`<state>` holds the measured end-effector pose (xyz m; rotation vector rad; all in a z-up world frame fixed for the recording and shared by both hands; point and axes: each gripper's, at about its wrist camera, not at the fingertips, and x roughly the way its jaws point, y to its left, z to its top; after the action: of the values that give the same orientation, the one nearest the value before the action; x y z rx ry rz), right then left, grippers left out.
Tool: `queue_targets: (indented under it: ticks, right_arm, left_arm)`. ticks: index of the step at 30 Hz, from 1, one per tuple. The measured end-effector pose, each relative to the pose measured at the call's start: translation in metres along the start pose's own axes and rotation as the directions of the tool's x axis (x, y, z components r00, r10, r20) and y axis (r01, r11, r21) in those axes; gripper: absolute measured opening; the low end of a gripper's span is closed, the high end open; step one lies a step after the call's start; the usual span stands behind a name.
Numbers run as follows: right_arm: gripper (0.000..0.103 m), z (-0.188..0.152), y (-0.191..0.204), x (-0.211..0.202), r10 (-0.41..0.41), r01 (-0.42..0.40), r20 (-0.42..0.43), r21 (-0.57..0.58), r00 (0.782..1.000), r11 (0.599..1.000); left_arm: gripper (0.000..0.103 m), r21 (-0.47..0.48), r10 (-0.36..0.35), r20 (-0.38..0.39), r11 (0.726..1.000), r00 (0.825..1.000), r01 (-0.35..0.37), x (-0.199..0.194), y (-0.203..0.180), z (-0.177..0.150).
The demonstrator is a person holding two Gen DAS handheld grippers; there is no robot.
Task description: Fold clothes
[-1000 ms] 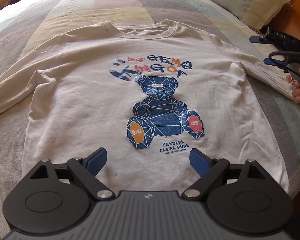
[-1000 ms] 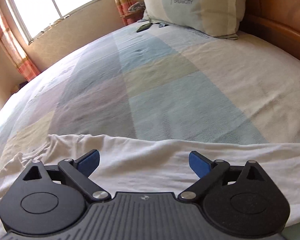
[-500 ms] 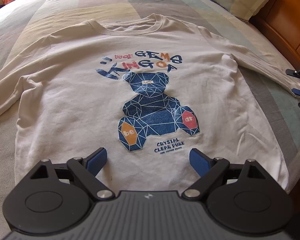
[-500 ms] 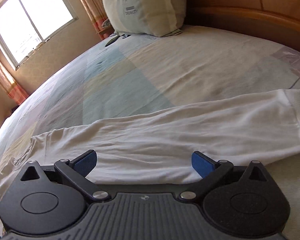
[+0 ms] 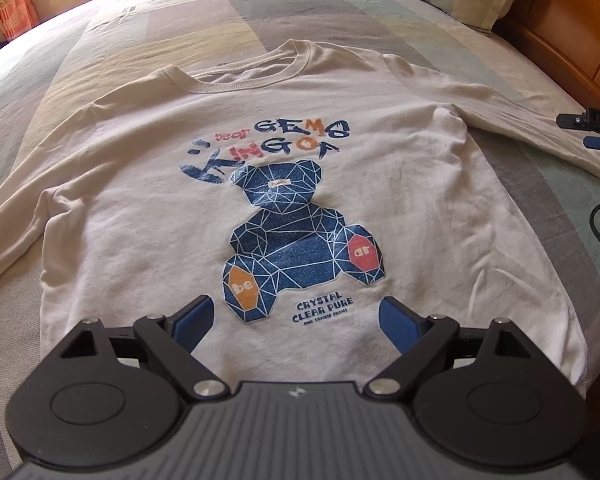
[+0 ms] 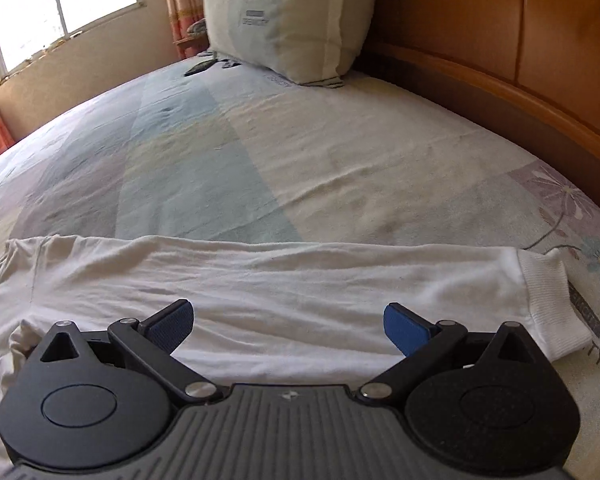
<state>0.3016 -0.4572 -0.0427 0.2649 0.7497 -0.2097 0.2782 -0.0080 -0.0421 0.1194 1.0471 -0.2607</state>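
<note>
Both my grippers, left [image 5: 294, 316] and right [image 6: 288, 326], gape empty; sleeve [image 6: 300, 280] near bed edge, shallow pinch may snag bedsheet [image 6: 300, 160].

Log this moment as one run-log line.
stage: pre-fold | sweatshirt: flat, print up | left hand-held gripper: open over hem | right hand-held gripper: open over sleeve | held: nothing

White long-sleeved shirt [image 5: 148, 216] spread flat, unfolded, front up (blue bear print), sleeves extended outward on bed.
</note>
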Motion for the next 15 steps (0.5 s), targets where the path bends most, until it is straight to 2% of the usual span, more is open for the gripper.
queue_targets:
  ticks: [1,3,5,7,9,11,13,14,15]
  right_arm:
    - [0.103,-0.002,0.016,-0.002,0.084,-0.084,-0.008,-0.043,0.996,0.995]
    - [0.103,-0.006,0.049,-0.007,0.25,-0.253,-0.036,-0.126,0.968,0.959]
    - [0.103,-0.014,0.097,-0.013,0.411,-0.42,-0.09,-0.236,0.907,0.876]
    - [0.103,-0.024,0.135,-0.015,0.5,-0.514,-0.131,-0.317,0.856,0.797]
    - [0.103,-0.038,0.181,-0.014,0.556,-0.584,-0.195,-0.39,0.808,0.712]
    - [0.103,-0.056,0.211,-0.01,0.55,-0.599,-0.249,-0.443,0.797,0.667]
    - [0.103,-0.077,0.227,-0.006,0.508,-0.589,-0.305,-0.502,0.806,0.633]
    - [0.103,-0.086,0.23,-0.006,0.477,-0.569,-0.317,-0.539,0.82,0.621]
    - [0.103,-0.097,0.23,-0.009,0.432,-0.53,-0.315,-0.6,0.845,0.599]
  left_arm:
    - [0.09,0.003,0.009,-0.006,1.0,1.0,-0.009,0.0,0.002,-0.001]
    - [0.09,0.016,0.03,-0.016,0.999,0.999,-0.03,0.002,0.006,-0.003]
    - [0.09,0.037,0.055,-0.014,0.998,0.998,-0.054,0.004,0.009,-0.002]
    - [0.09,0.065,0.054,-0.001,0.996,0.999,-0.054,0.006,0.012,-0.003]
    - [0.09,0.065,0.038,-0.006,0.997,0.999,-0.038,0.006,0.016,-0.01]
    - [0.09,0.065,0.023,-0.011,0.998,1.0,-0.022,0.006,0.02,-0.017]
    - [0.09,0.054,-0.001,-0.012,0.999,1.0,0.002,0.001,0.028,-0.029]
    - [0.09,0.046,-0.012,-0.012,0.999,1.0,0.013,-0.004,0.033,-0.038]
    - [0.09,0.043,-0.013,-0.014,0.999,1.0,0.013,-0.011,0.038,-0.046]
